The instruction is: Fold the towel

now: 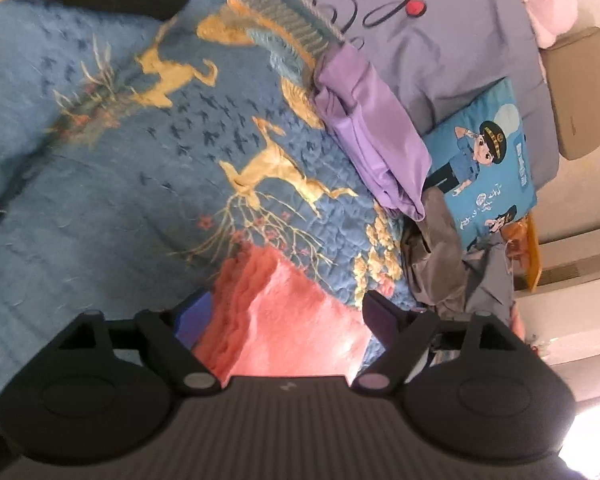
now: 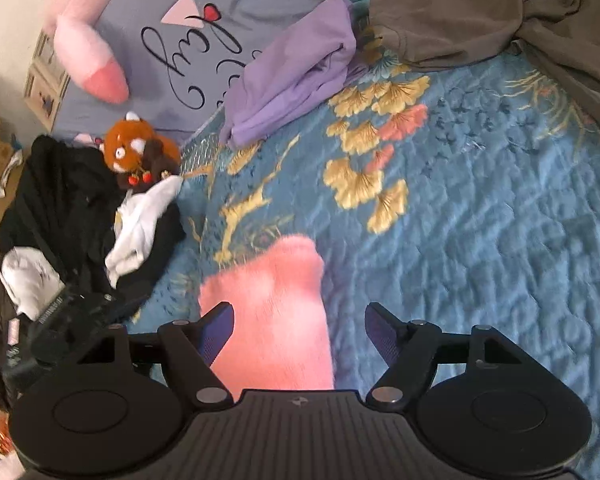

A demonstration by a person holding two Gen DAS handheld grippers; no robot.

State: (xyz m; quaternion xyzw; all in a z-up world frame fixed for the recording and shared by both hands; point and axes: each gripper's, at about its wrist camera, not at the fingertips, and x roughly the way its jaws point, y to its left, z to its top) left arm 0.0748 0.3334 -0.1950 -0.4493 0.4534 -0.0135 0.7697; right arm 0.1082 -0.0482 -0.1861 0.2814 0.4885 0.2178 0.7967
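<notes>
The pink fluffy towel [image 1: 288, 320] lies on the blue quilt [image 1: 120, 184] with gold deer. In the left wrist view it fills the gap between the spread fingers, and layered edges show along its left side. My left gripper [image 1: 286, 314] is open around it, not pinching. In the right wrist view the same towel [image 2: 272, 304] reaches out from under the gripper body as a narrow strip, close to the left finger [image 2: 220, 328]. My right gripper [image 2: 300, 330] is open too, and the right finger [image 2: 380, 330] stands over bare quilt [image 2: 480, 240].
A purple cloth [image 1: 372, 132] lies crumpled at the quilt's far edge, beside a grey garment [image 1: 440, 256] and a blue cartoon box [image 1: 484, 156]. In the right wrist view there is a black and white clothes pile [image 2: 80, 220], a red-panda plush [image 2: 132, 148] and a brown-grey garment [image 2: 500, 12].
</notes>
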